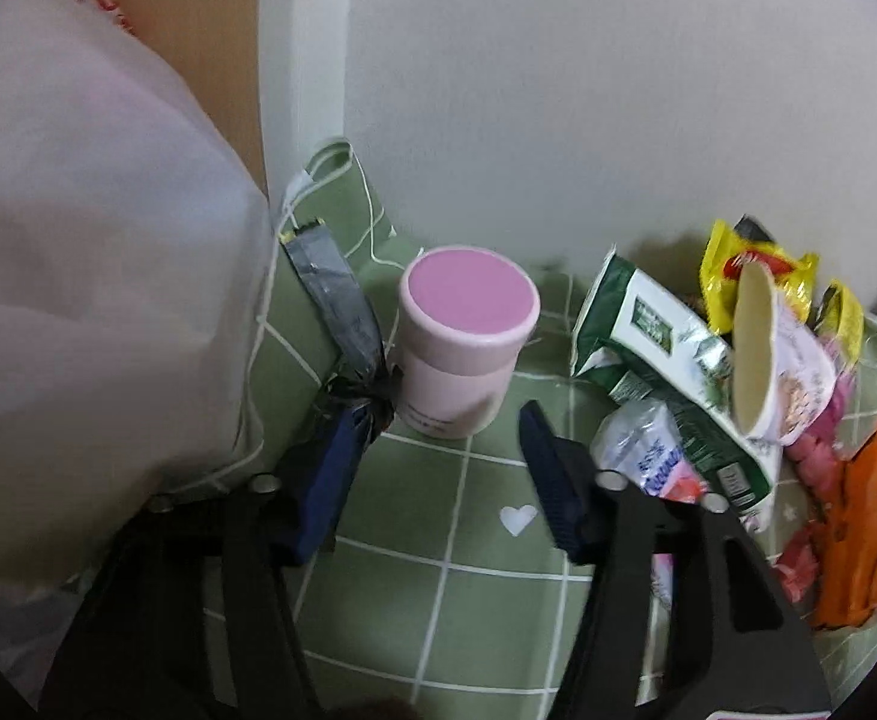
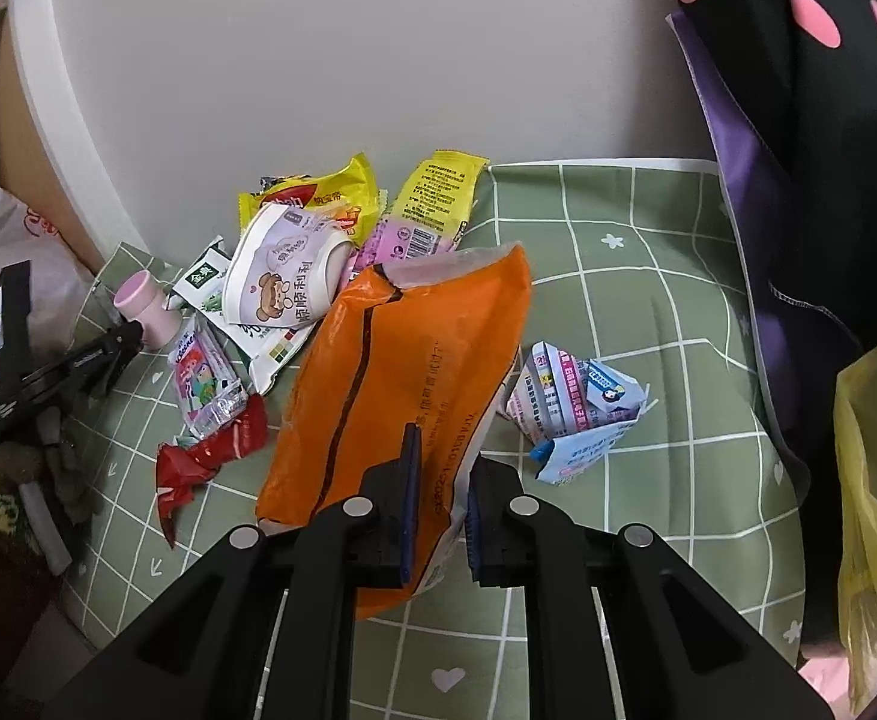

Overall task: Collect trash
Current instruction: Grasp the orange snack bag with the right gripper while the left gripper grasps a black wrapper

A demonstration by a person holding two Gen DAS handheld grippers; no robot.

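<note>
The right gripper (image 2: 441, 483) fingers pinch the orange bag (image 2: 402, 354) on the green checked cloth (image 2: 648, 276)

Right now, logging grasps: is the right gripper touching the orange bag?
Touching. The right wrist view shows the right gripper pinching the orange bag's near edge.

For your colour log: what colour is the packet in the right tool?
Orange, clearest in the right wrist view.

Green checked tablecloth (image 2: 618, 312) under a pale wall (image 2: 318, 60), dark polka-dot fabric (image 2: 810, 120) at right.
</note>
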